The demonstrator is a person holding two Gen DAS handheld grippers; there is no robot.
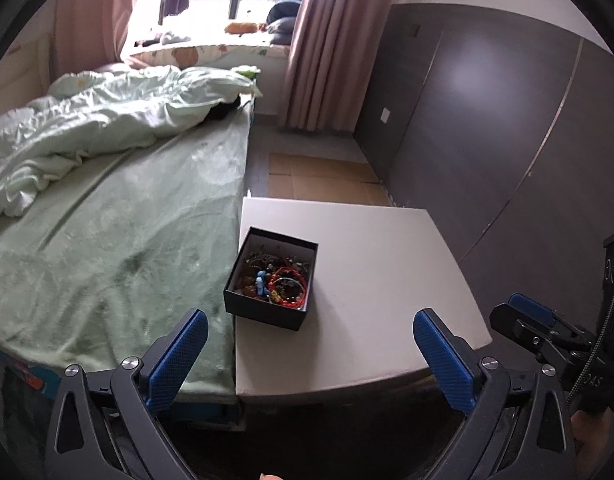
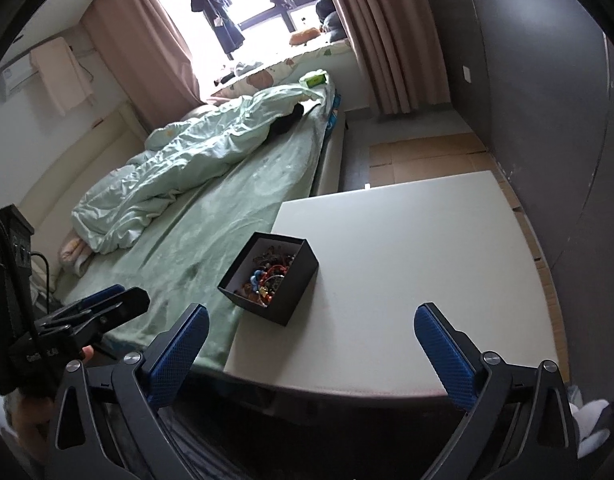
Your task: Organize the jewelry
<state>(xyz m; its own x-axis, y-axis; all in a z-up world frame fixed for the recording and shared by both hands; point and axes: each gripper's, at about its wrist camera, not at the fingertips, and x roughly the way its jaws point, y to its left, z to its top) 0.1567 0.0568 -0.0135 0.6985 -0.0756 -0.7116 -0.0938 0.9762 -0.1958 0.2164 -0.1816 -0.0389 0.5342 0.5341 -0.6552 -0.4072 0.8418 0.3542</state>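
A black open box point(image 1: 271, 312) stands on the left part of a white table point(image 1: 371, 264), next to the bed. It holds a tangle of jewelry point(image 1: 279, 280): red cord bracelets, a blue bead piece, dark beads. The box also shows in the right wrist view point(image 2: 285, 296) with the jewelry point(image 2: 267, 276) inside. My left gripper point(image 1: 311, 344) is open and empty, held above the table's near edge, short of the box. My right gripper point(image 2: 311, 340) is open and empty, above the near edge of the table point(image 2: 407, 240), to the right of the box.
A bed with a green sheet point(image 1: 119, 240) and a crumpled duvet point(image 1: 87, 120) runs along the table's left side. A dark wardrobe wall point(image 1: 507, 120) stands at the right. Cardboard sheets point(image 1: 323, 176) lie on the floor beyond the table. Each gripper shows in the other's view point(image 1: 535, 324) point(image 2: 95, 308).
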